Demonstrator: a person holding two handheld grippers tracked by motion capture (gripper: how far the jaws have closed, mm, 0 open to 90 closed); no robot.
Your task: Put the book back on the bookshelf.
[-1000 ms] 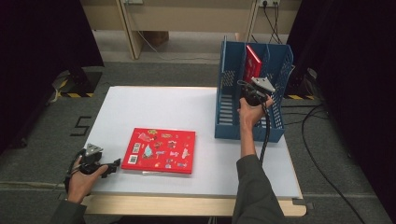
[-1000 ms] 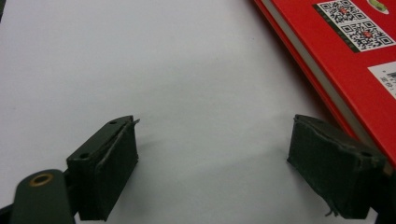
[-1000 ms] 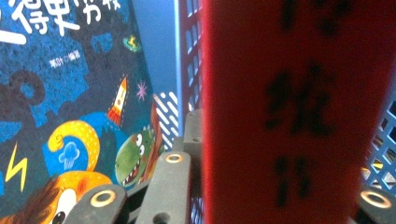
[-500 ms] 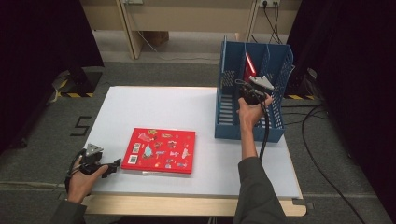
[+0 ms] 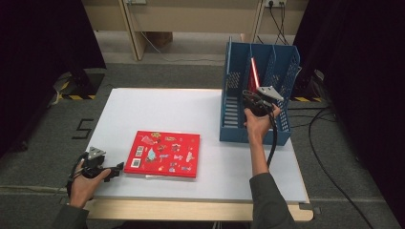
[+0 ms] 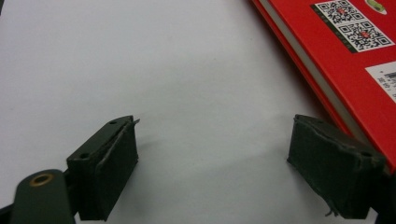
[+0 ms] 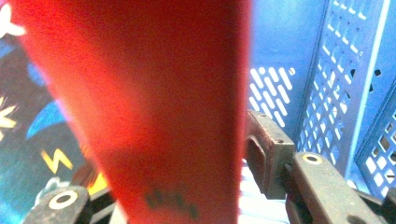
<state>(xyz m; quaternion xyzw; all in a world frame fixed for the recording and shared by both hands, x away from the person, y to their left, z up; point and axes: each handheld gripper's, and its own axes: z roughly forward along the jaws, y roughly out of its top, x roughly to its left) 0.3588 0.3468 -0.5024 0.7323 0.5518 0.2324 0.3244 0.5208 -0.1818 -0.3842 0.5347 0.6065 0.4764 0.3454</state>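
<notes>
One red book [image 5: 254,72] is seen standing upright, slightly leaning, in the middle compartment of the blue file rack [image 5: 231,100]. The jaws of the right gripper [image 5: 253,98] have just been opening; in the right gripper view the book's spine [image 7: 154,112] lies between them, with a gap at the visible pad, so the release is judged nearly done. The second red book [image 5: 165,153] lies flat on the table [image 5: 157,107], well apart from the rack. The left gripper [image 5: 113,171] rests just beside it, jaws wide and empty. That book is judged left to be filed.
</notes>
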